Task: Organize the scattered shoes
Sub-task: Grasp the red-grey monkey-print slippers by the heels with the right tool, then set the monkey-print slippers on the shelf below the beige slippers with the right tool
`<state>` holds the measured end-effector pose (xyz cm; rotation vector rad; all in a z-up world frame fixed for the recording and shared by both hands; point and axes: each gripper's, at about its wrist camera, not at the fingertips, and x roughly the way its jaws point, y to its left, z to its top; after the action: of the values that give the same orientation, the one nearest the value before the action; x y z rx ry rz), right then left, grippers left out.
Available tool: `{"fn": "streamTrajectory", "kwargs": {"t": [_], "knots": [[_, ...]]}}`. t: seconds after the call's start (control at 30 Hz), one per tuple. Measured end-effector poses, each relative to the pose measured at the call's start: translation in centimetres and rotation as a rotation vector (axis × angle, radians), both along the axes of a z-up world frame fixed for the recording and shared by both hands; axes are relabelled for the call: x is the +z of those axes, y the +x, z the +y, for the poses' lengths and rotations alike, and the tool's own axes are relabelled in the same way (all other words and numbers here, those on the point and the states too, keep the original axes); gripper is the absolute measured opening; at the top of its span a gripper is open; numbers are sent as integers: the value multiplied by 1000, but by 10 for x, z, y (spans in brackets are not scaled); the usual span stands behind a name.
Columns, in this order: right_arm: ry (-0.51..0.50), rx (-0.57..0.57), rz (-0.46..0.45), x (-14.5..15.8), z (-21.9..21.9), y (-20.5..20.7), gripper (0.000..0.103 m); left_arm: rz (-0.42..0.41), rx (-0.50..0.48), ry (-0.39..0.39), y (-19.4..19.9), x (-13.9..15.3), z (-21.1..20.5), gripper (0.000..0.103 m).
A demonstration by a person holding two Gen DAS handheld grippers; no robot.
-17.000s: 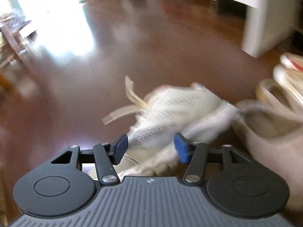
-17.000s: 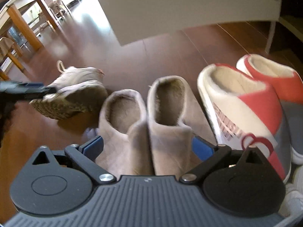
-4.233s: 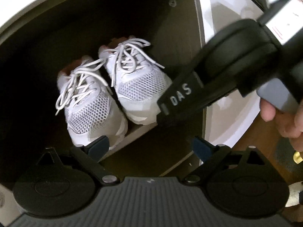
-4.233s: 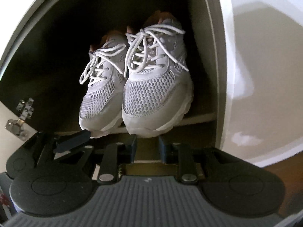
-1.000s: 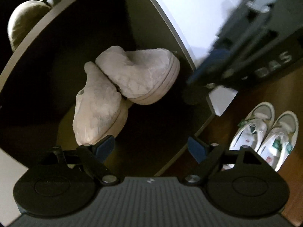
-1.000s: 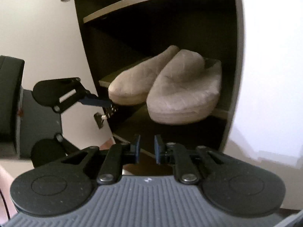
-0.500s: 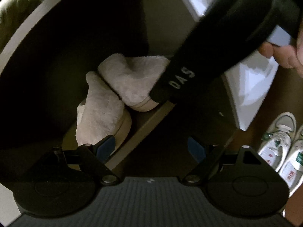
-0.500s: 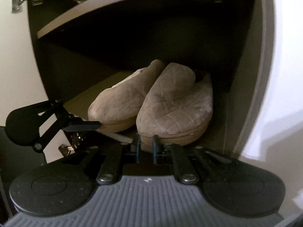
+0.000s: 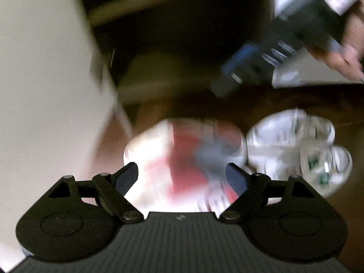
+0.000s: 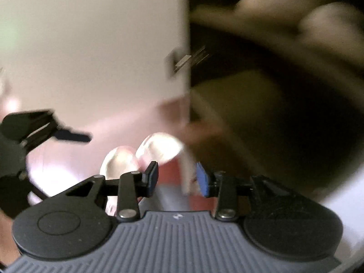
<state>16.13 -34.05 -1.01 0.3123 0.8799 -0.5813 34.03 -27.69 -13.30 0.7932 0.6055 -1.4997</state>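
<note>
Both views are smeared by motion. A pair of red, white and grey slippers (image 9: pixel 188 157) lies on the brown floor just ahead of my left gripper (image 9: pixel 182 177), which is open and holds nothing. To their right sits a pair of white sneakers (image 9: pixel 295 145) with green marks. My right gripper (image 10: pixel 177 177) points down at the slippers' pale toes (image 10: pixel 157 147); its jaws are opening and nothing is pressed between them. In the left wrist view the right gripper (image 9: pixel 234 68) hangs blurred at upper right, held by a hand (image 9: pixel 348 52). Beige slippers (image 10: pixel 295 16) rest on a cabinet shelf.
The white cabinet door (image 9: pixel 45 79) stands open on the left, close to the left gripper. The dark cabinet interior (image 9: pixel 182 34) lies behind the slippers, with its lowest shelf (image 10: pixel 238 91) near floor level. Brown wooden floor (image 9: pixel 295 100) stretches to the right.
Both grippers have dropped from the shelf with the beige slippers down towards the floor. The red and white slippers and the white sneakers have come close. The right gripper's jaws have parted.
</note>
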Motion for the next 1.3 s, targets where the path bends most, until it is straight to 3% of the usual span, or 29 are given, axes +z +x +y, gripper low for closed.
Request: {"fn": "streamTrajectory", "kwargs": {"t": [0.1, 0.17, 0.23, 0.3, 0.33, 0.37, 0.4, 0.47, 0.53, 0.63, 0.8, 0.93, 1.17, 1.3], "knots": [[20, 129, 49, -33, -7, 51, 49, 49, 108, 60, 3, -22, 16, 86], [24, 220, 143, -66, -16, 104, 63, 61, 187, 64, 6, -33, 21, 86], [9, 261, 217, -85, -20, 130, 65, 65, 226, 59, 8, -37, 21, 86], [14, 308, 352, -123, -22, 164, 65, 63, 266, 55, 11, -42, 21, 86], [28, 311, 404, -137, -23, 172, 64, 65, 282, 52, 13, -44, 21, 86], [69, 299, 440, -155, -27, 179, 52, 67, 299, 50, 16, -46, 20, 86], [101, 280, 420, -158, -30, 178, 50, 74, 316, 51, 19, -47, 21, 86], [106, 238, 373, -154, -34, 175, 26, 82, 336, 55, 22, -48, 23, 86], [101, 196, 331, -147, -35, 169, 24, 74, 335, 45, 23, -46, 25, 86], [67, 43, 197, -121, -35, 143, 23, 22, 303, -2, 21, -39, 23, 86], [34, -364, -88, -36, -37, 77, 22, -9, 220, -53, 17, -26, 12, 86], [84, -621, -211, 2, -70, 34, 22, 21, 105, -105, 9, -12, -7, 86], [-18, -764, -210, 3, -117, 27, 23, -71, -91, -215, -6, -10, -66, 86], [-137, -807, -159, -13, -130, 40, 22, -130, -127, -204, -1, -19, -96, 86]]}}
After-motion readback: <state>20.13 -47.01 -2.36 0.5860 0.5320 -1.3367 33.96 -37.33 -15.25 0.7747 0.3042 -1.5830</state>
